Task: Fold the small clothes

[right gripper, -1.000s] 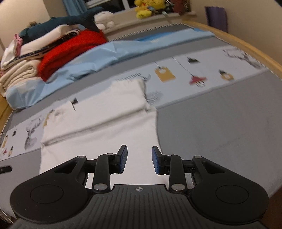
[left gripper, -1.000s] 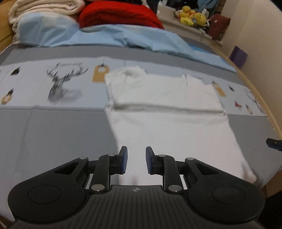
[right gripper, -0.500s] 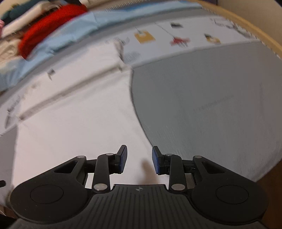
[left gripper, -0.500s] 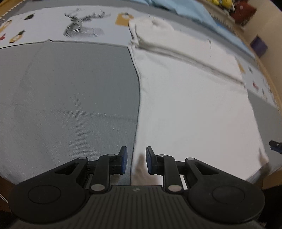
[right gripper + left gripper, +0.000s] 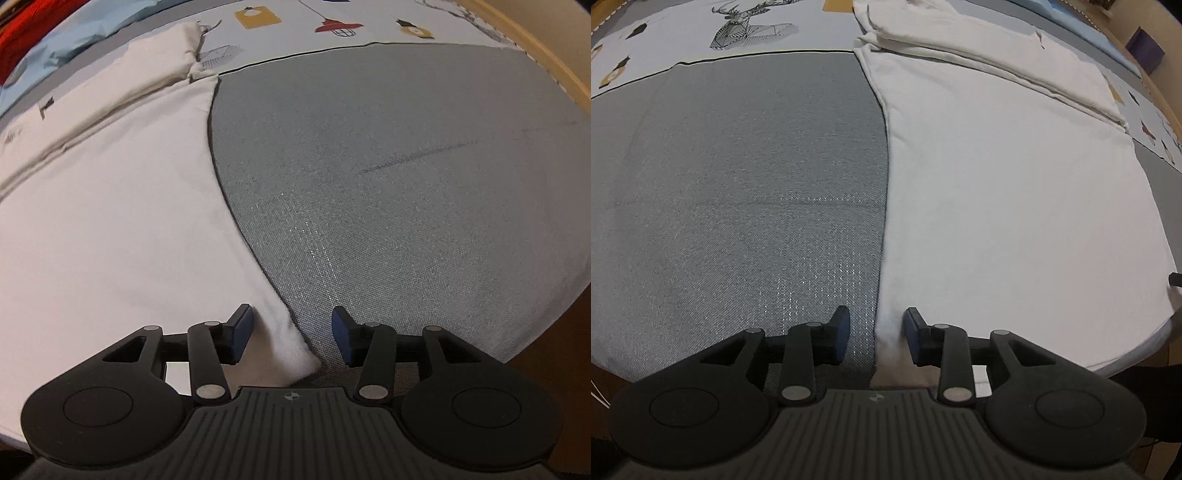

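A white garment (image 5: pixel 1008 192) lies flat on the grey bedspread, its far end folded over into a thicker band (image 5: pixel 990 51). My left gripper (image 5: pixel 876 334) points steeply down at the garment's near left corner; its jaws are opening and the cloth edge lies between them, unpressed. In the right wrist view the same white garment (image 5: pixel 110 229) fills the left half. My right gripper (image 5: pixel 291 332) straddles the near right corner (image 5: pixel 295 350), its jaws opening with the pads clear of the cloth.
The grey bedspread (image 5: pixel 738 192) runs into a pale printed band with a deer drawing (image 5: pixel 746 26) and lamp pictures (image 5: pixel 336 26). A wooden bed edge (image 5: pixel 546 48) curves along the right. Light blue bedding (image 5: pixel 92 26) lies beyond.
Both grippers have dropped toward the bed and tipped downward, closing in on the garment's two near corners. Their jaws now stand wider than in the earlier frames.
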`<state>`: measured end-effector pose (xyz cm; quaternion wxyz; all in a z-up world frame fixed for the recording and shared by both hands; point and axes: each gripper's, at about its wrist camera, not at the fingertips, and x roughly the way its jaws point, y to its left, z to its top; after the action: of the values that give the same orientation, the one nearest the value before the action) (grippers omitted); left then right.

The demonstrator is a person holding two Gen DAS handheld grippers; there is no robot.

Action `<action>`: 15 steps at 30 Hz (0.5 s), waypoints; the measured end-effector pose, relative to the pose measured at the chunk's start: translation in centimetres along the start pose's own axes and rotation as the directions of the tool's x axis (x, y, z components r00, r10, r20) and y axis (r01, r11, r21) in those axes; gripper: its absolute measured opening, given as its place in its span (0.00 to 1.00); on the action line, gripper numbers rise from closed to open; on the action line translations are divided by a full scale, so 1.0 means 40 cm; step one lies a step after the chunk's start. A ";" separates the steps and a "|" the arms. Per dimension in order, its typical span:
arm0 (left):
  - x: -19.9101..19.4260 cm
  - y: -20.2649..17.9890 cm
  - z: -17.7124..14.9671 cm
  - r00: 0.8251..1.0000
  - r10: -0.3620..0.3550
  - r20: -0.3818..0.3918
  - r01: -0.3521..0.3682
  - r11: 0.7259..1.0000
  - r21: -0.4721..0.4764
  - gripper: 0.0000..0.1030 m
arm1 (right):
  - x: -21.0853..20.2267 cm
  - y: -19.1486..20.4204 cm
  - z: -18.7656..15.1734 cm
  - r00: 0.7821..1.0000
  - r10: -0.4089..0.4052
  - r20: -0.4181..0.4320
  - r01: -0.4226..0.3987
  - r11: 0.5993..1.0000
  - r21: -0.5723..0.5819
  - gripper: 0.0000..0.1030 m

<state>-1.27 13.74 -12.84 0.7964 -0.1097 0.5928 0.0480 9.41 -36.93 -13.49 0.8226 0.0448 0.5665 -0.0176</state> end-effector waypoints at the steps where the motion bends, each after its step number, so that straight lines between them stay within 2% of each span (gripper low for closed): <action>1: 0.001 -0.003 0.003 1.000 -0.001 0.000 0.001 1.000 0.001 0.35 | -0.001 0.003 -0.001 1.000 -0.008 0.004 0.008 1.000 -0.011 0.51; 5: 0.000 -0.009 0.005 1.000 -0.002 0.002 0.002 1.000 0.010 0.35 | -0.007 -0.001 -0.003 0.999 -0.033 0.022 0.033 0.999 -0.001 0.52; 10: -0.005 0.005 0.008 1.000 0.004 0.008 -0.004 1.000 -0.027 0.35 | -0.006 -0.007 0.005 0.998 -0.055 0.022 0.054 0.999 0.002 0.54; 15: -0.003 -0.019 0.001 1.000 -0.008 0.000 0.008 0.999 0.033 0.35 | -0.002 0.012 0.008 0.999 -0.035 0.002 0.035 0.998 -0.049 0.54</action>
<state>-1.09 13.01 -12.64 0.7983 -0.0990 0.5931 0.0348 9.70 -36.47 -13.27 0.8233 0.0147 0.5671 -0.0184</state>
